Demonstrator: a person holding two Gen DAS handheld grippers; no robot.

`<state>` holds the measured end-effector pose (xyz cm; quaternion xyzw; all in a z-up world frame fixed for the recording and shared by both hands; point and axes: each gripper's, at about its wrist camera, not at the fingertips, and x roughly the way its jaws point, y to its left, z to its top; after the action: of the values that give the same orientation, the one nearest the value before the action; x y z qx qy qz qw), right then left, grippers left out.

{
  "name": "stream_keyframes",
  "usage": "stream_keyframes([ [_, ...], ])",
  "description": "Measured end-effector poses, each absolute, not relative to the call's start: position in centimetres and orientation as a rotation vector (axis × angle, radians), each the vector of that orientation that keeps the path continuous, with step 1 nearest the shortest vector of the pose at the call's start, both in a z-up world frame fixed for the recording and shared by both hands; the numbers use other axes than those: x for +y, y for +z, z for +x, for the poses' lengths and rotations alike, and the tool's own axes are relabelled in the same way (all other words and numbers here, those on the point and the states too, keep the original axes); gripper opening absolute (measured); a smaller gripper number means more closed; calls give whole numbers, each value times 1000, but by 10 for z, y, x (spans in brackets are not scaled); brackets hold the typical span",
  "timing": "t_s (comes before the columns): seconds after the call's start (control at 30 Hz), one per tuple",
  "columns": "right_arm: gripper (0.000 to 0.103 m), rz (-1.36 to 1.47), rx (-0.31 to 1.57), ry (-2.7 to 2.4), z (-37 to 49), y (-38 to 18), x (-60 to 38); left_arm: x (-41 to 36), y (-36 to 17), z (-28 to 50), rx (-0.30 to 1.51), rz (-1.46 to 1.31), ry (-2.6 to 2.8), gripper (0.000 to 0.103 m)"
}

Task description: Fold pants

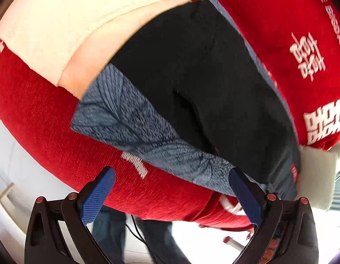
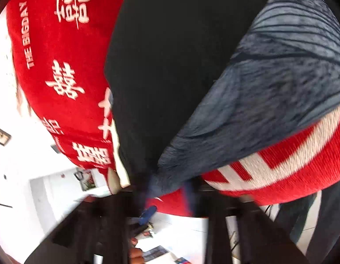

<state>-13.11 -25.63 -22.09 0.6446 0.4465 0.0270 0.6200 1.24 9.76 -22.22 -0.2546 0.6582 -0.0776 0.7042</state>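
Note:
Black pants lie flat on a blue-grey patterned cloth, which is spread over a red blanket with white characters. My left gripper is open. Its blue pads stand wide apart above the blanket's near edge, and the right one is close to the pants' near corner. In the right wrist view the pants narrow down to my right gripper. That gripper is blurred, with its pads drawn close on the fabric corner where pants and cloth meet. The blur hides whether the cloth is caught too.
A cream pillow lies on the blanket beyond the pants. A white fluffy item sits at the right edge. A person's jeans-clad legs stand on a white floor below the blanket's edge.

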Motion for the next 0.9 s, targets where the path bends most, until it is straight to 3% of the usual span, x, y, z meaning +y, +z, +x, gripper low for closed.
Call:
stream_keyframes([
  [0.37,13,1441,970,193,-118,-166,-261,96,-239,29,1477,-759,-171,103],
  [0.43,14,1430,984,199,-118,-170,-261,93,-236,33,1444,-757,-155,96],
  [0.5,17,1423,998,207,-120,-176,-261,89,-231,38,1416,-737,-183,54],
  [0.53,17,1412,1009,198,-122,-180,-261,86,-232,41,1426,-722,-201,48],
  [0.6,20,1398,1028,184,-126,-190,-263,86,-234,45,1433,-709,-219,44],
  [0.7,34,1414,1030,123,-140,-209,-274,85,-233,51,1438,-671,-244,40],
  [0.77,53,1431,984,69,-153,-215,-286,85,-233,52,1445,-655,-256,40],
  [0.9,57,1579,846,31,-176,-232,-305,83,-235,55,1460,-621,-276,40],
])
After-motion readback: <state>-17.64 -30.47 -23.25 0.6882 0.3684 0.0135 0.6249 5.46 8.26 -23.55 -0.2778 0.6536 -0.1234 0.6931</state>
